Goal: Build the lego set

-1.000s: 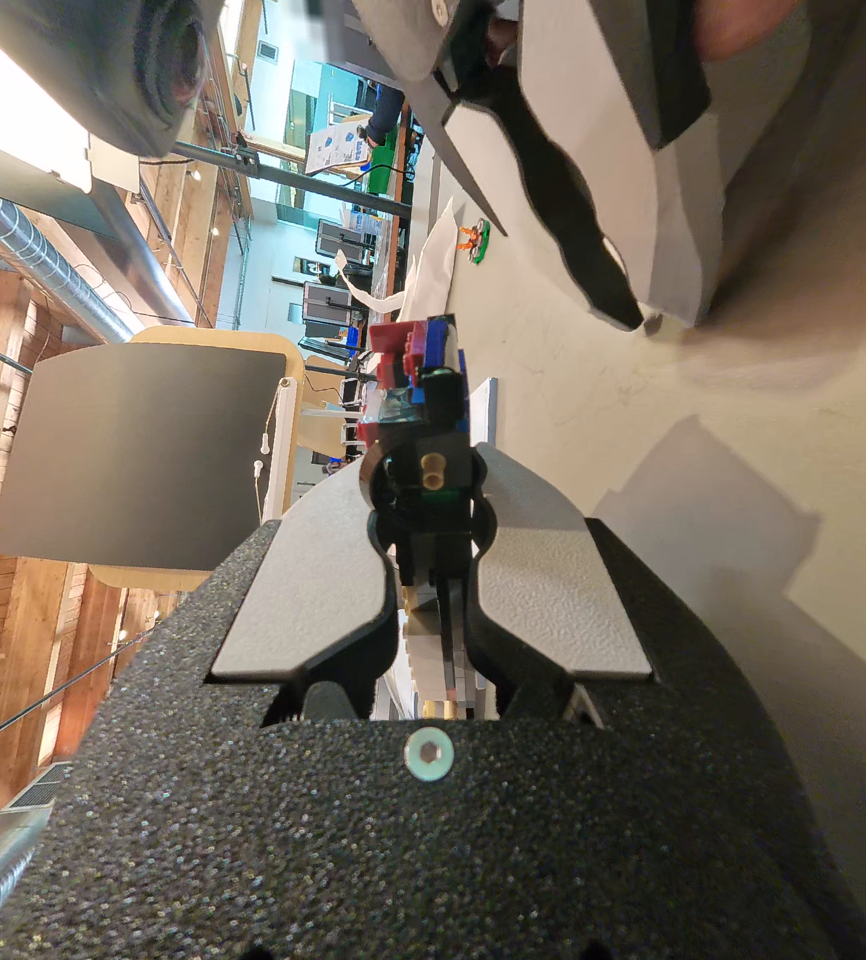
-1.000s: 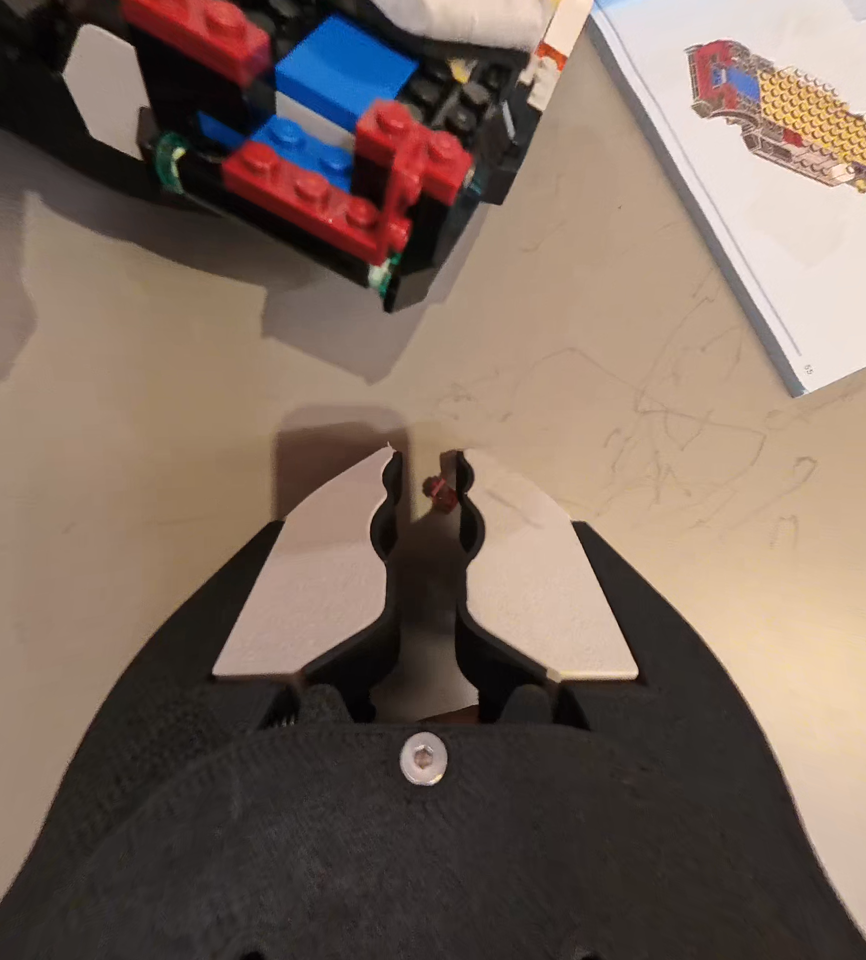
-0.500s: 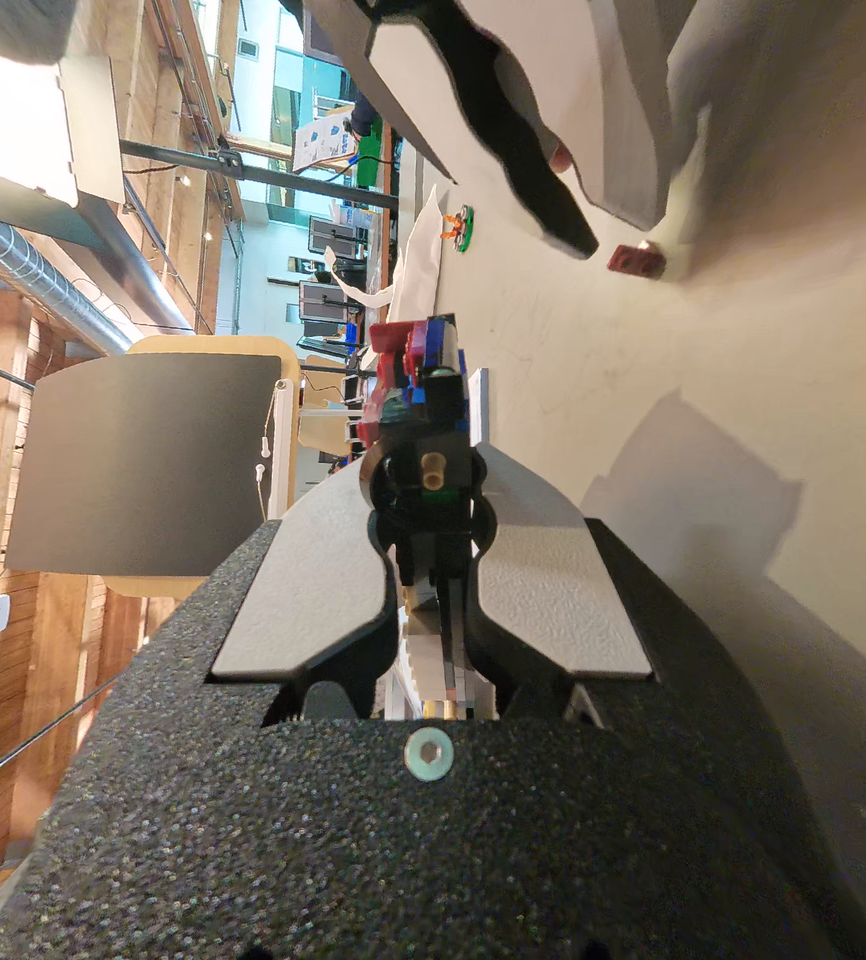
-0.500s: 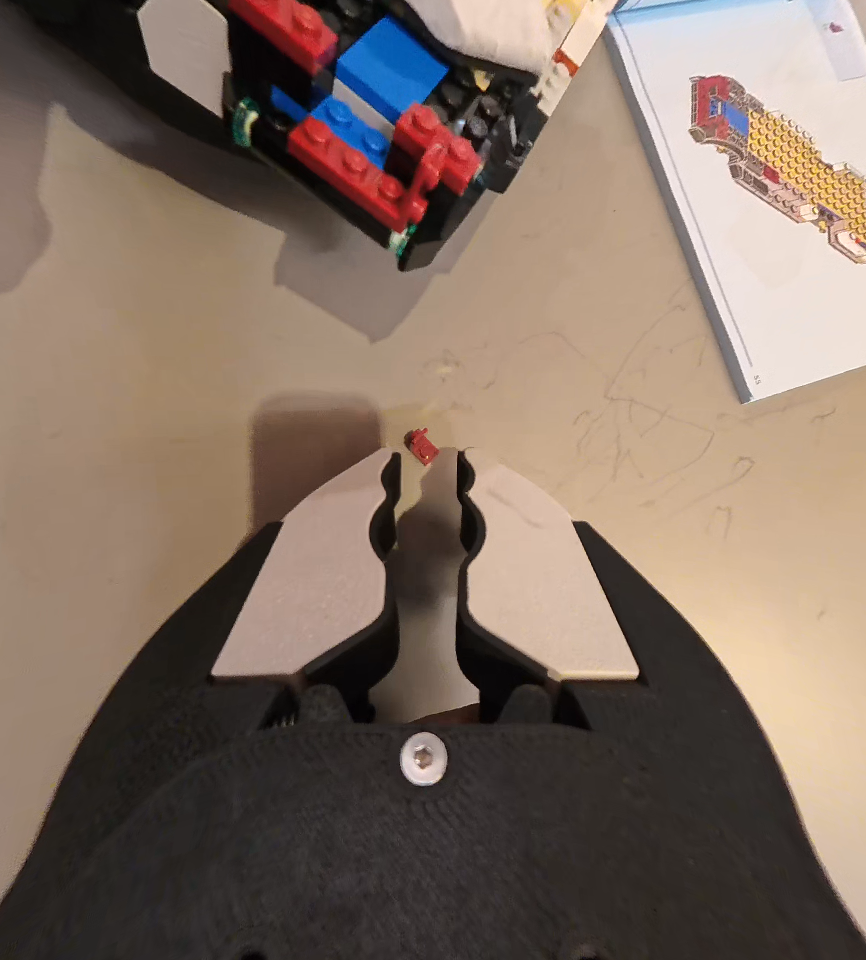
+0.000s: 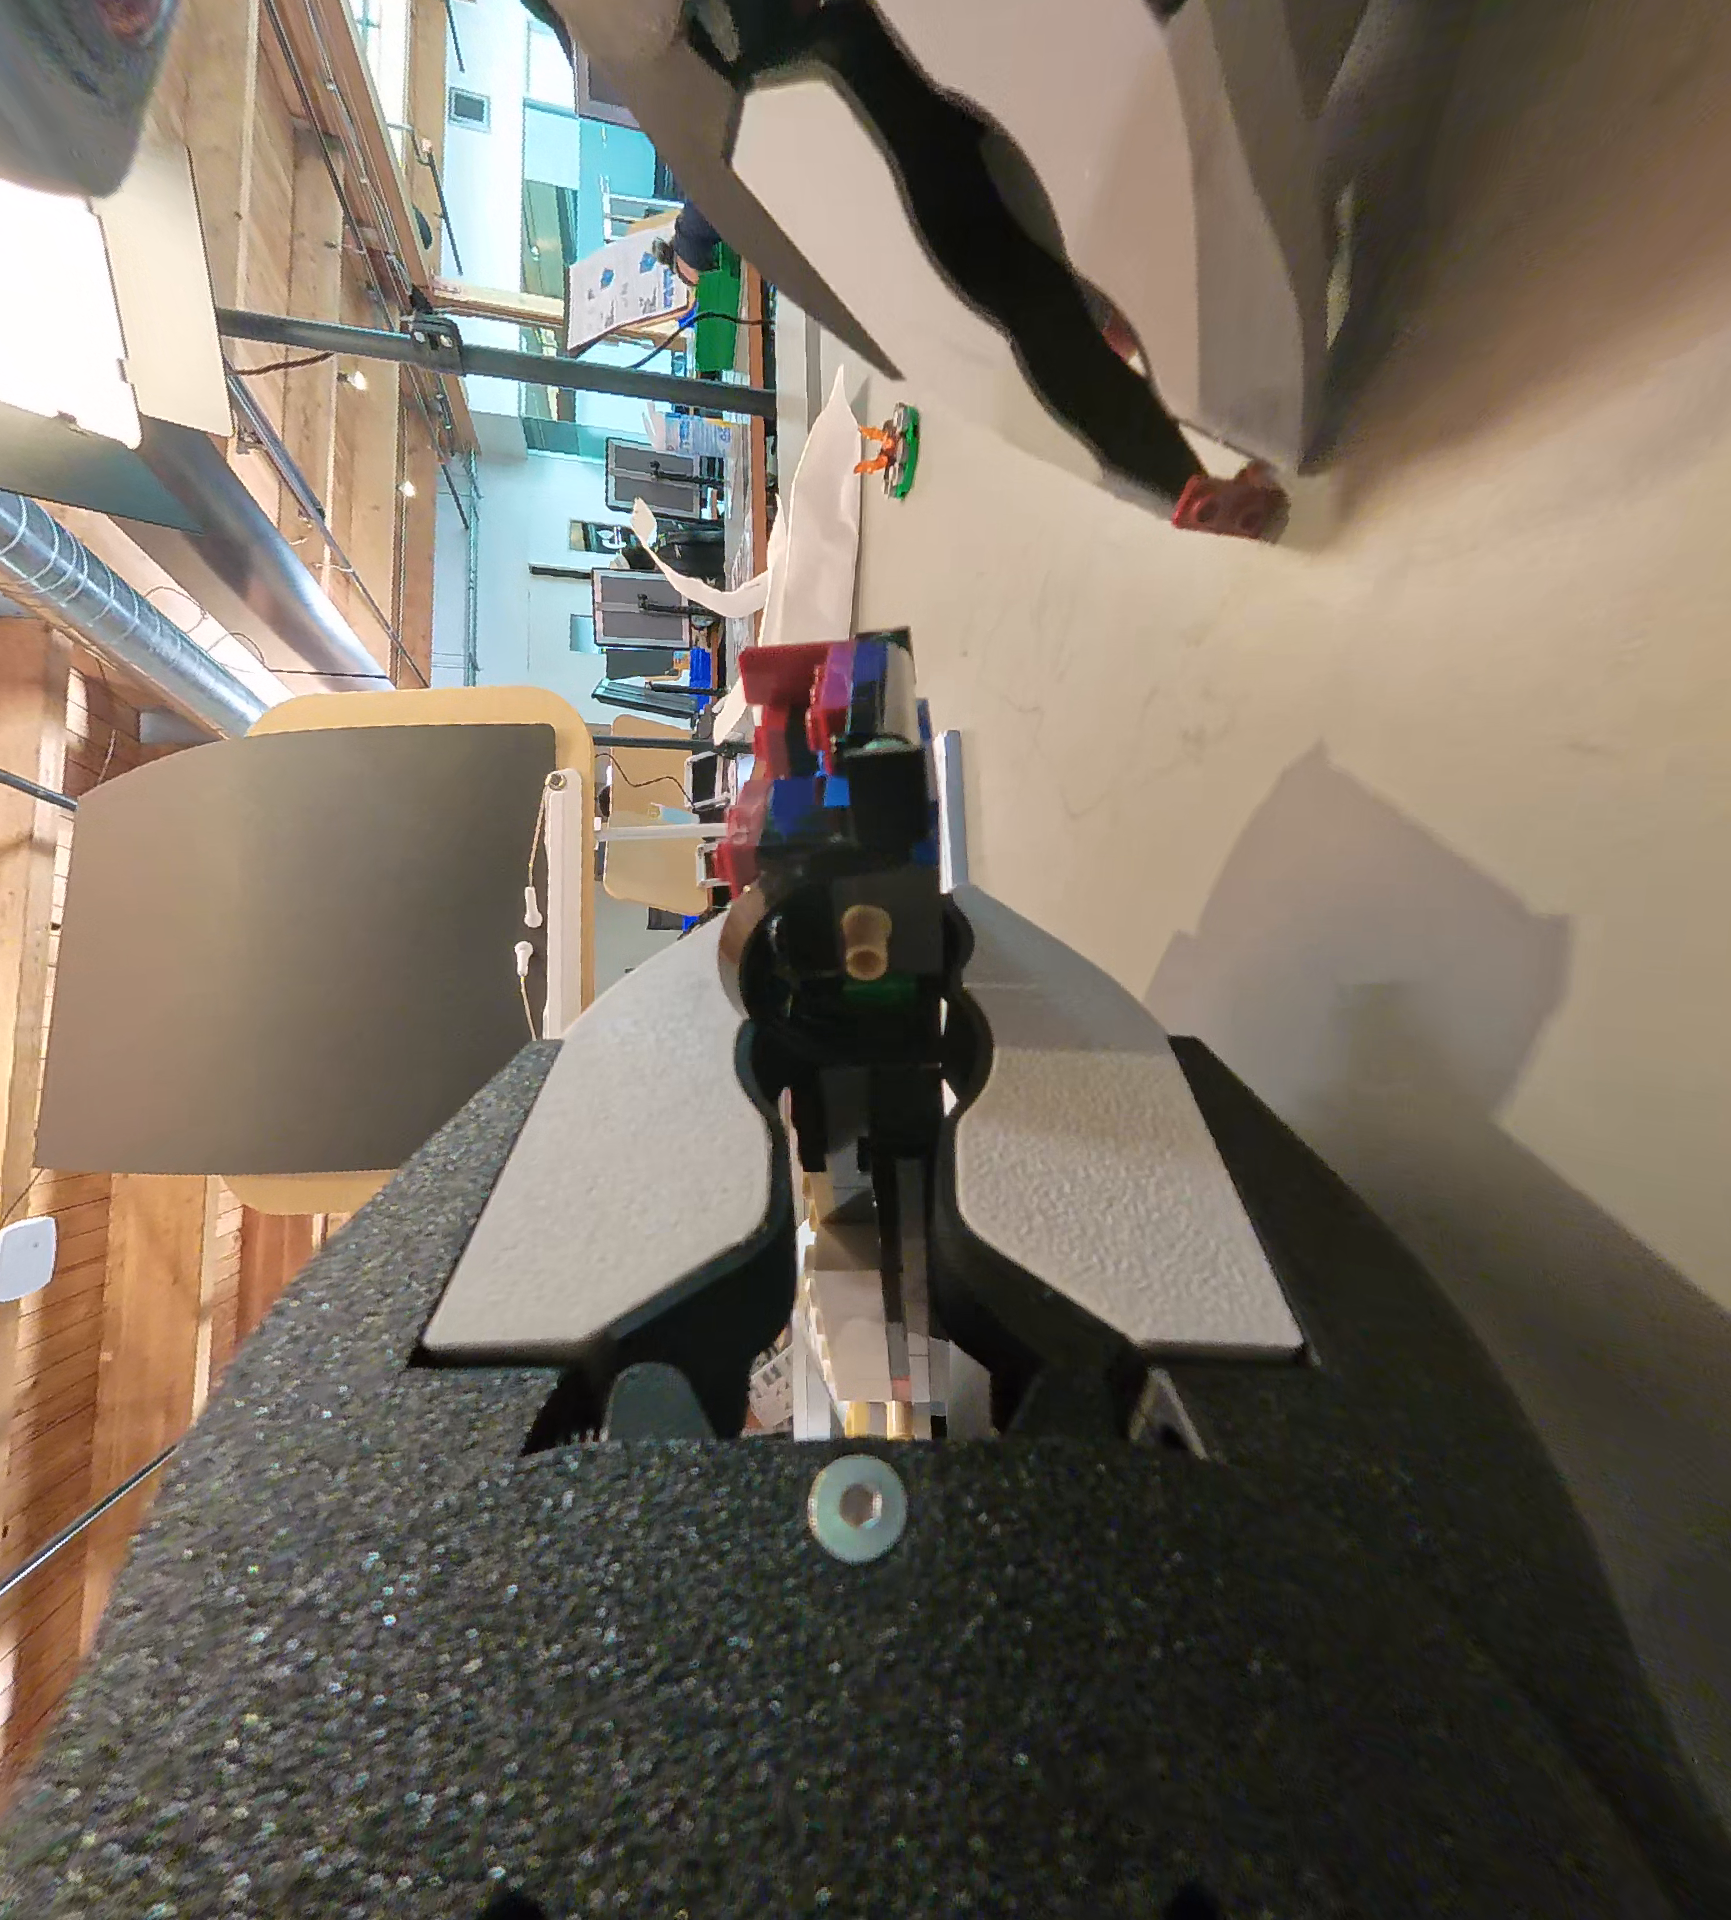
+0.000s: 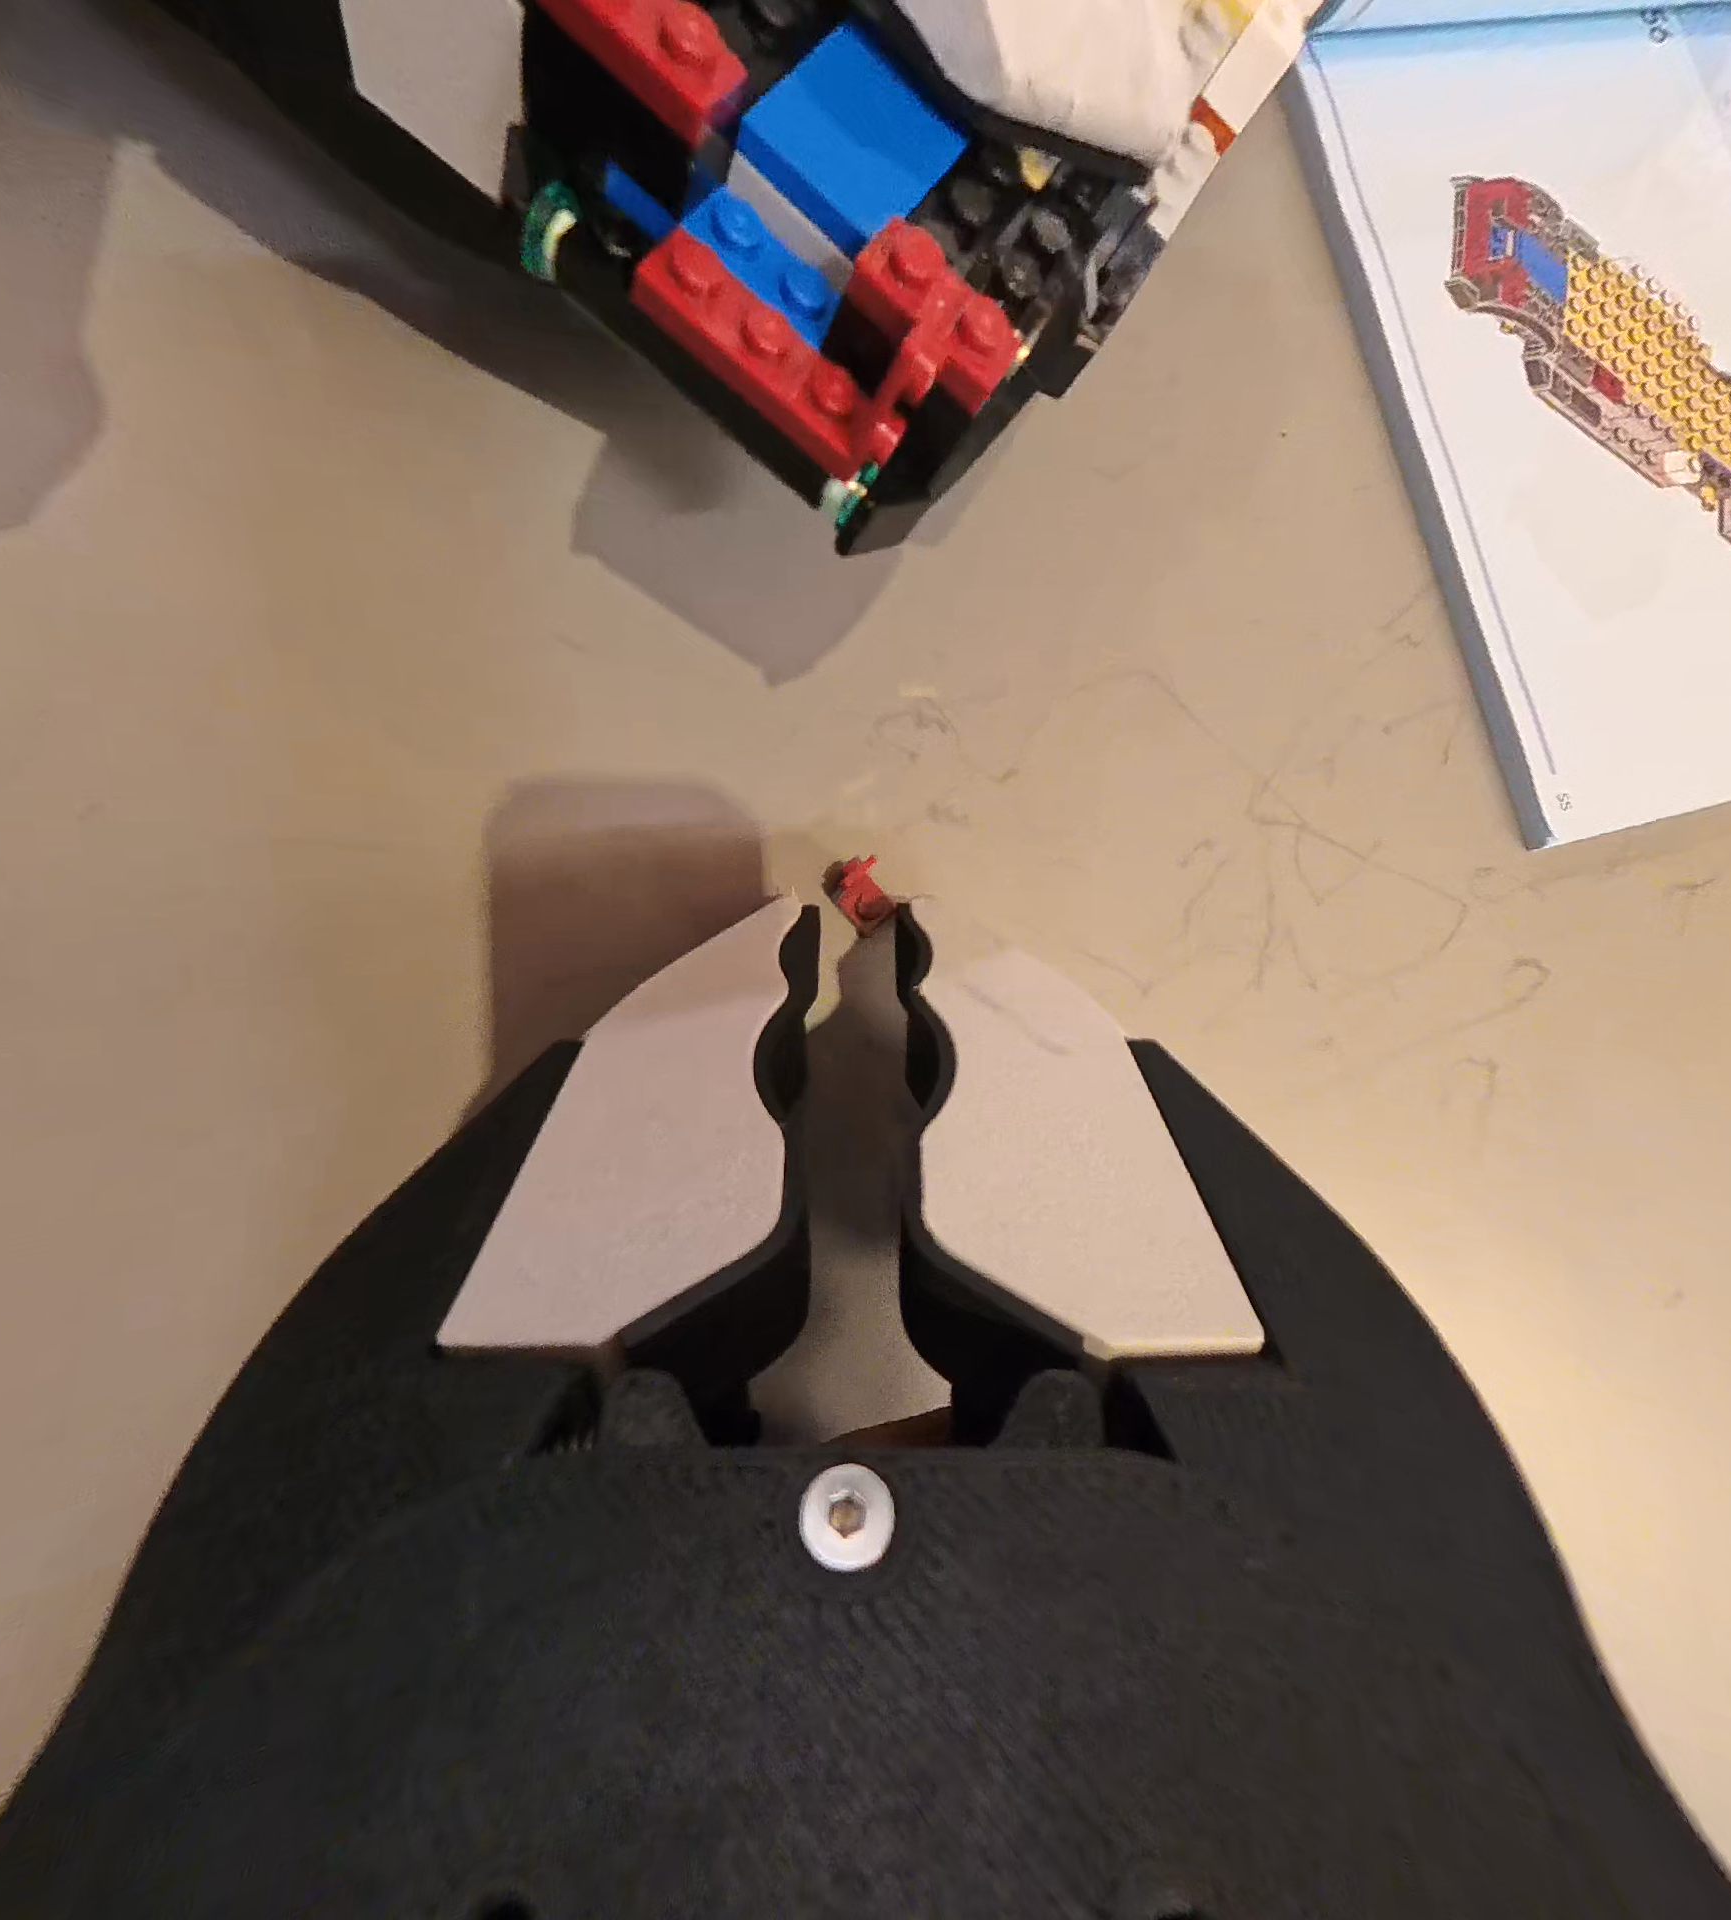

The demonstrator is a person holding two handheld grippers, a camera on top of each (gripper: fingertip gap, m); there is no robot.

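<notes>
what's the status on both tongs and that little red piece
Left tongs clamped on brick model. Right tongs open over table, small red piece at fingertips, ungripped. Nothing blocking.

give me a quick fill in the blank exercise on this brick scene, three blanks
1. The left gripper is clamped on a brick model built mostly of black, blue and ____ bricks.
2. The small loose brick at the right gripper fingertips is coloured ____.
3. The open instruction booklet lies on the ____.

Missing words: red; red; table
</notes>
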